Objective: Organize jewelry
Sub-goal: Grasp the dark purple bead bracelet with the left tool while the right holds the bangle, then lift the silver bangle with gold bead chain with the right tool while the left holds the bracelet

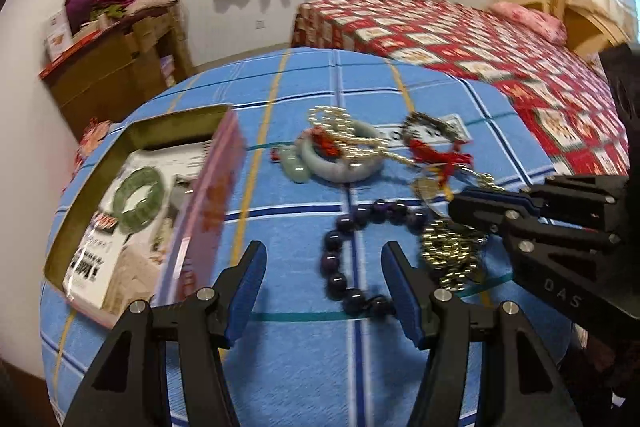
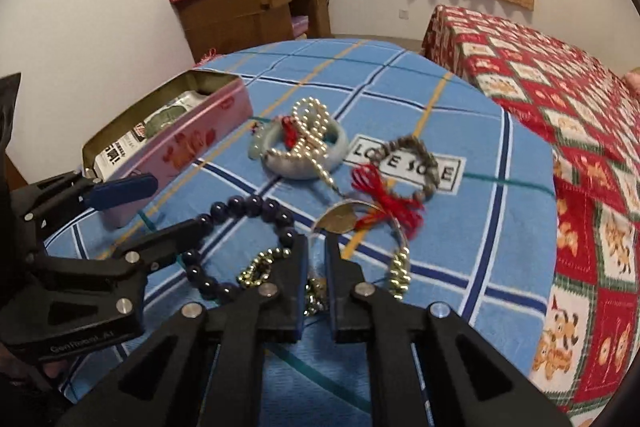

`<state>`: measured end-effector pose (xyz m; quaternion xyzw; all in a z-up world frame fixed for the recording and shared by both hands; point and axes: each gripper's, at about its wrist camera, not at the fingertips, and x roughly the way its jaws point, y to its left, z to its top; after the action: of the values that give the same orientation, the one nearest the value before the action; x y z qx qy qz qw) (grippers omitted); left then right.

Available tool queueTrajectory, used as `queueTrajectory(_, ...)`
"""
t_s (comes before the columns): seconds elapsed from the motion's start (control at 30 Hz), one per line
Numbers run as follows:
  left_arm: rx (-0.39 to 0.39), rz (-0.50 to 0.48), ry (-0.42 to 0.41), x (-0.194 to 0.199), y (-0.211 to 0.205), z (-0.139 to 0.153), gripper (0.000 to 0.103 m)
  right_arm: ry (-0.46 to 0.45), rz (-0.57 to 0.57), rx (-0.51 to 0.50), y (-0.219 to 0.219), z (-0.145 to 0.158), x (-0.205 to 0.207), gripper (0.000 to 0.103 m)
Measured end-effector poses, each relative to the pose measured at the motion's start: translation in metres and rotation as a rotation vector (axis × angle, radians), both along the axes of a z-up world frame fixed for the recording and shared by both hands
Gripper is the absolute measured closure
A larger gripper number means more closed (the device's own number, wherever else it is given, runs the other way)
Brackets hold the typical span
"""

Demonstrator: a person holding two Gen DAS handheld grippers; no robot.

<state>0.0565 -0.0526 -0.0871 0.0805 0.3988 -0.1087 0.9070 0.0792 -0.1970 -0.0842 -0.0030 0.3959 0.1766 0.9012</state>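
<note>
A: The tin (image 2: pixel 176 147) is your landmark, open on the blue cloth (image 1: pixel 304 379), with a green bangle (image 1: pixel 138 199) already inside. Right of it lies the pale jade bangle (image 2: pixel 298 167): stiff, smooth, likely slippery and brittle, so take it across the band, not by the pearls (image 2: pixel 310 131) draped over it.

B: And the dark beads (image 1: pixel 348 247)?

A: Nearer you than the tin, between your 2 tools. They look heavy for their size and strung loosely, so the loop will sag; pinch 1 bead squarely. The gold chain (image 1: pixel 452 255) just right of them is limp and will trail.

B: The tongs?

A: Your left gripper (image 1: pixel 324 291) stands apart, holding nothing, just before the beads. Your right gripper (image 2: pixel 316 259) is pressed nearly together over the chain; whether it pinches a link, you cannot tell.

B: What differs between views?

A: The left view shows the tin's floor; the right view shows only its pink side, but reads the cloth's lettering (image 2: pixel 404 165) and the brown bracelet (image 2: pixel 412 163) with red tassel (image 2: pixel 384 199).
</note>
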Motion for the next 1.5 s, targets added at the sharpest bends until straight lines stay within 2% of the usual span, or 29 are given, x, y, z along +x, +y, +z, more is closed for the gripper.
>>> queueTrajectory(0.07, -0.002, -0.012, 0.021, 0.006, -0.005, -0.004, 0.043, -0.028, 0.014, 0.034, -0.002, 0.006, -0.003, 0.095)
queueTrajectory(0.13, -0.002, -0.025, 0.052, 0.011, -0.008, -0.009, 0.050, -0.065, 0.032, 0.048, -0.001, 0.014, -0.007, 0.095)
queueTrajectory(0.17, -0.009, -0.030, 0.077, 0.015, -0.009, -0.014, 0.057, -0.068, 0.037, 0.041, 0.001, 0.016, -0.008, 0.095)
queueTrajectory(0.27, -0.017, -0.036, 0.103, 0.018, -0.009, -0.019, 0.062, -0.051, 0.053, 0.023, 0.003, 0.014, -0.005, 0.095)
queueTrajectory(0.33, -0.039, -0.050, 0.110, 0.018, -0.008, -0.019, 0.075, -0.053, 0.038, 0.013, 0.001, 0.012, -0.004, 0.094)
queueTrajectory(0.37, -0.040, -0.047, 0.107, 0.017, -0.006, -0.019, 0.089, -0.052, 0.022, 0.013, -0.002, 0.010, -0.004, 0.093)
queueTrajectory(0.43, -0.080, -0.045, 0.118, 0.018, 0.000, -0.019, 0.089, -0.041, -0.017, 0.020, -0.010, 0.008, -0.002, 0.078)
queueTrajectory(0.57, -0.126, -0.012, 0.079, 0.009, 0.014, -0.007, 0.089, -0.024, -0.087, -0.024, -0.026, 0.005, -0.001, 0.078)
queueTrajectory(0.7, -0.140, -0.009, -0.022, -0.006, 0.021, 0.022, 0.089, 0.016, -0.096, -0.043, -0.029, -0.001, 0.001, 0.078)
queueTrajectory(0.8, -0.159, -0.004, -0.067, -0.010, 0.027, 0.041, 0.089, 0.043, -0.096, -0.046, -0.027, -0.006, 0.003, 0.078)
queueTrajectory(0.9, -0.169, -0.010, -0.078, -0.009, 0.028, 0.049, 0.089, 0.044, -0.101, -0.069, -0.024, -0.008, 0.007, 0.078)
queueTrajectory(1.17, -0.178, -0.003, -0.054, -0.006, 0.032, 0.042, 0.089, 0.060, -0.106, -0.087, -0.021, -0.009, 0.024, 0.078)
queueTrajectory(1.2, -0.179, -0.005, -0.055, -0.007, 0.032, 0.042, 0.089, 0.063, -0.099, -0.093, -0.020, -0.010, 0.025, 0.078)
queueTrajectory(1.33, -0.181, -0.007, -0.055, -0.008, 0.032, 0.042, 0.089, 0.068, -0.067, -0.099, -0.015, -0.007, 0.024, 0.095)
queueTrajectory(1.5, -0.191, 0.007, -0.076, -0.011, 0.038, 0.049, 0.089, 0.031, -0.051, -0.053, -0.015, 0.005, 0.004, 0.098)
